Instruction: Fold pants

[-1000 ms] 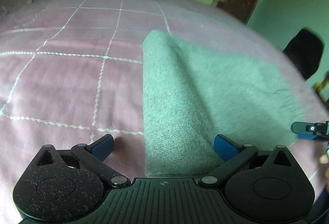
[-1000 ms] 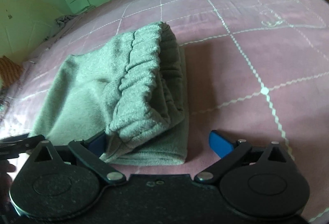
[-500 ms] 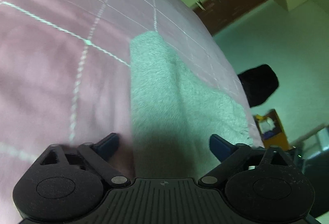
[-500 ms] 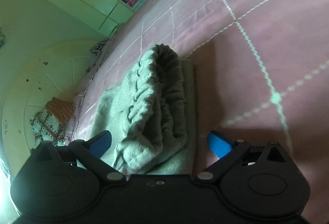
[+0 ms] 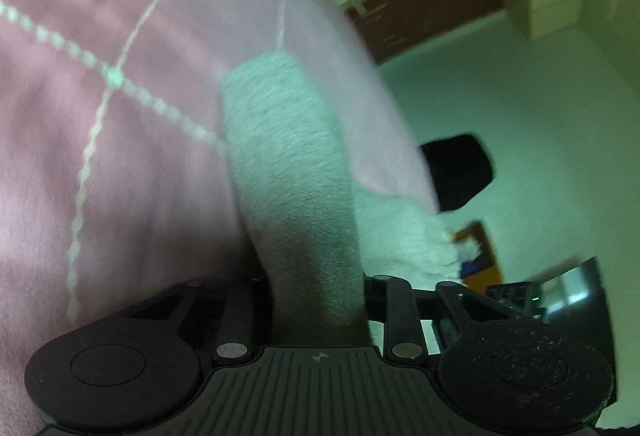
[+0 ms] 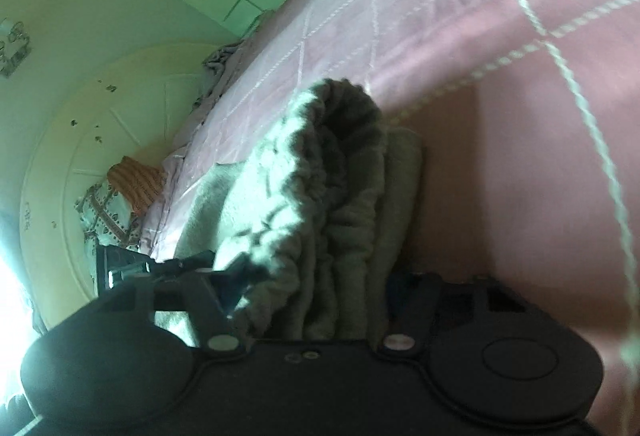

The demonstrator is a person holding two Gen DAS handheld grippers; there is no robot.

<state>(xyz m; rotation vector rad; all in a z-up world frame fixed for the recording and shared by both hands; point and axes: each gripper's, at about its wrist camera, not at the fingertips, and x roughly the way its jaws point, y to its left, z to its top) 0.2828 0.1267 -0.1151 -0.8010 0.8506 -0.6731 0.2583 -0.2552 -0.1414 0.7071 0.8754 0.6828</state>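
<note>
Grey-green knit pants point(image 5: 288, 163) lie folded on a pink quilted bedspread point(image 5: 100, 155). In the left wrist view a narrow fold of the pants runs straight back between the fingers. My left gripper point(image 5: 318, 296) is closing, and both fingers press against the cloth. In the right wrist view the gathered waistband end of the pants point(image 6: 320, 195) is bunched between the fingers. My right gripper point(image 6: 316, 284) is also closing, with the thick stack of layers squeezed between its fingers. The blue pads are hidden by cloth in both views.
The bed's edge falls away just right of the pants, above a pale floor with a black seat point(image 5: 456, 171) and a brown door point(image 5: 432, 7) behind. A patterned pillow point(image 6: 112, 211) and white headboard point(image 6: 80, 139) lie to the left. The bedspread point(image 6: 520, 115) stretches away to the right.
Both grippers went from wide open to closed in on the pants. Each moved forward and down onto the cloth's near end, and both views have rolled.
</note>
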